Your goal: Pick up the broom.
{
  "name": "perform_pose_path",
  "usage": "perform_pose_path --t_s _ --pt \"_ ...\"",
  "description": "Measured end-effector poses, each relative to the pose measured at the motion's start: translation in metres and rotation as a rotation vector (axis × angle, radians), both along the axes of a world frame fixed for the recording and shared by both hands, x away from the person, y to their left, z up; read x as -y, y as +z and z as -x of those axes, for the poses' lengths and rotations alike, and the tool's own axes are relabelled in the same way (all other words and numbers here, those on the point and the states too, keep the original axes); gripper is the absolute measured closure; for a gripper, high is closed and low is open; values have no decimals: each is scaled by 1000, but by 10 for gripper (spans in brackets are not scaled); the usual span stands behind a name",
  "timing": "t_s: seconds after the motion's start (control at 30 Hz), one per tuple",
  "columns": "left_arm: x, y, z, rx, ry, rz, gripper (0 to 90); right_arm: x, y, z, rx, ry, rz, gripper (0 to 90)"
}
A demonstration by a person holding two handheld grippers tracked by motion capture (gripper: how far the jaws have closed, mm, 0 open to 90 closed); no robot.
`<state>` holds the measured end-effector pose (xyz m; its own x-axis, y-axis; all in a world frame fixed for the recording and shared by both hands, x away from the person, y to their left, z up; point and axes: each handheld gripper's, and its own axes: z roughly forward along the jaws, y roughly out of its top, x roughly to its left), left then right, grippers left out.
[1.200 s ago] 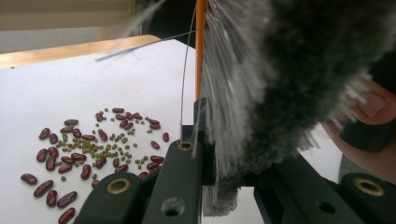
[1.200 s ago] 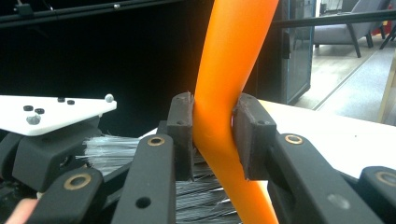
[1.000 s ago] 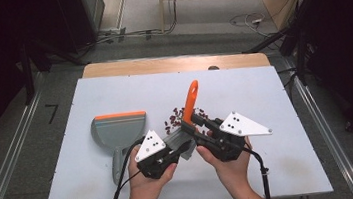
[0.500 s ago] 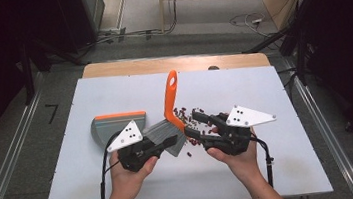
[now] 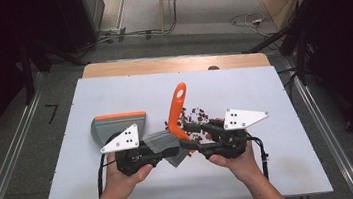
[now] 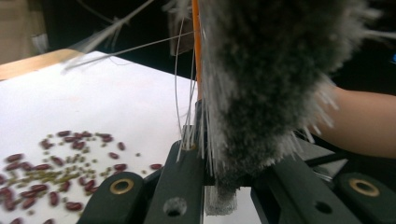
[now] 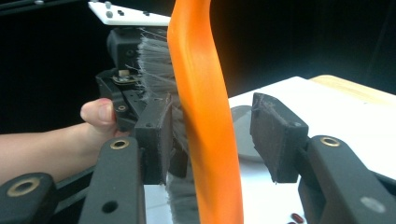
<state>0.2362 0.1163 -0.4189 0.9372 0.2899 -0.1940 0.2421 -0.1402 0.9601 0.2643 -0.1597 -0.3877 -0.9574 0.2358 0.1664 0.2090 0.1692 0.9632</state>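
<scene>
A hand brush with an orange handle [image 5: 178,110] and grey bristles [image 5: 161,140] stands above the white table [image 5: 273,169], handle up. My left gripper [image 5: 168,152] is shut on the brush's bristle head [image 6: 261,93], which sits between its jaws [image 6: 229,186]. My right gripper [image 5: 191,135] is open around the orange handle [image 7: 205,116]. The handle lies against one pad [image 7: 156,135], with a gap to the other. Dark red beans [image 5: 197,114] and small green ones [image 6: 56,172] lie scattered on the table just beyond the grippers.
A grey dustpan [image 5: 117,124] with an orange front edge lies flat on the table left of the brush, close to my left gripper. A wooden strip [image 5: 175,63] runs along the table's far edge. Metal rails [image 5: 324,133] flank both sides.
My left gripper has carried the brush head to the left, closer to the dustpan. The orange handle swung left and then back a little. The right gripper has stayed near the handle.
</scene>
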Motion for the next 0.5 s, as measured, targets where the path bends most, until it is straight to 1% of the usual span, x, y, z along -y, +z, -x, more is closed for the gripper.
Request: perform_pose_path --t_s 0.07,0.1,0.13,0.2,0.23,0.27,0.3,0.4,0.43,0.47,0.5 --pt "2 -1 1 6 -26 -5 852 -1 -1 -1 -11 28 -8 502" --pt "2 -1 1 6 -26 -5 852 -1 -1 -1 -11 28 -8 502" --pt "5 -1 2 9 -45 -7 852 -1 -3 -1 -22 60 -12 513" --pt "6 -1 2 13 -62 -11 852 -3 -4 -1 -29 94 -13 533" --pt "6 -1 2 13 -62 -11 852 -3 -5 -1 -32 109 -11 543" --pt "7 -1 3 12 -74 -7 852 -4 -6 -1 -34 126 -10 561" --pt "7 -1 3 12 -74 -7 851 -5 -6 -1 -37 139 -11 579" --pt "8 -2 3 7 -98 -3 851 -6 -9 -2 -55 172 -17 629" --pt "8 -2 3 7 -98 -3 851 -7 -10 -2 -53 175 -17 648" --pt "7 -3 2 8 -108 -5 850 -7 -11 -2 -54 178 -19 665" --pt "7 -3 2 8 -108 -5 849 -7 -11 -2 -54 178 -19 665"
